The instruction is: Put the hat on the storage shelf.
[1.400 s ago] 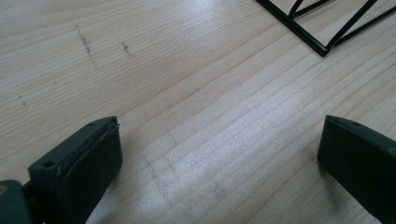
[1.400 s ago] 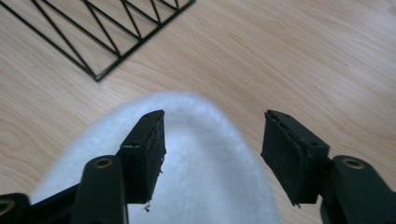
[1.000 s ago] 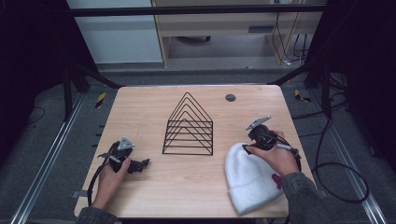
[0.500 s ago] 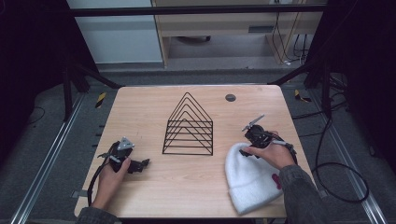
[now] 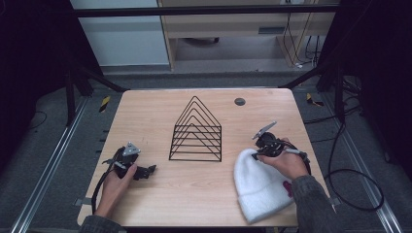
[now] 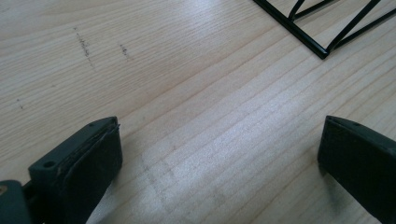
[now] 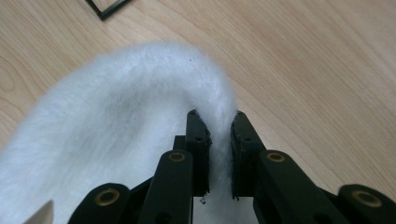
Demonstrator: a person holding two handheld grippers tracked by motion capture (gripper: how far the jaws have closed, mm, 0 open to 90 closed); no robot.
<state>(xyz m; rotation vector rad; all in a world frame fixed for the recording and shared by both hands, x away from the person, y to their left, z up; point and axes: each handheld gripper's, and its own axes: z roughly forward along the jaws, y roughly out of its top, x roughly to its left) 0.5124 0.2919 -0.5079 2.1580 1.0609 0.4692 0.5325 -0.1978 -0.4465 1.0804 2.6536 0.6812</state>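
- Left gripper (image 5: 145, 171): rests on the wooden table (image 5: 145, 111) at the near left, held by the left hand (image 5: 116, 177). In the left gripper view its jaws stand wide apart over bare wood, with nothing between them. It aims to the right, toward the rack's near-left corner.
- Black wire rack (image 5: 196, 131): a row of nested triangular frames, upright at mid-table, between the two grippers. It touches neither gripper.
- White knit beanie (image 5: 260, 187): lies flat at the near right of the table. Its long axis runs from the rounded crown at the upper left, near the rack's right foot, down to the wide end at the table's near edge.
- Right gripper (image 5: 261, 151): held by the right hand (image 5: 286, 162) at the beanie's crown end. In the right gripper view (image 7: 219, 140) the jaws are pinched on a fold of the white fabric (image 7: 140, 107) at the beanie's edge, almost closed.
- Judgement: the right hand owns the beanie; the left is well apart from it, across the rack. The rack lies up and to the left of the gripped crown, so a move toward the rack would likely lead with the crown end.
- Small dark disc (image 5: 239, 101): sits at the far right of the table, well apart from everything else.
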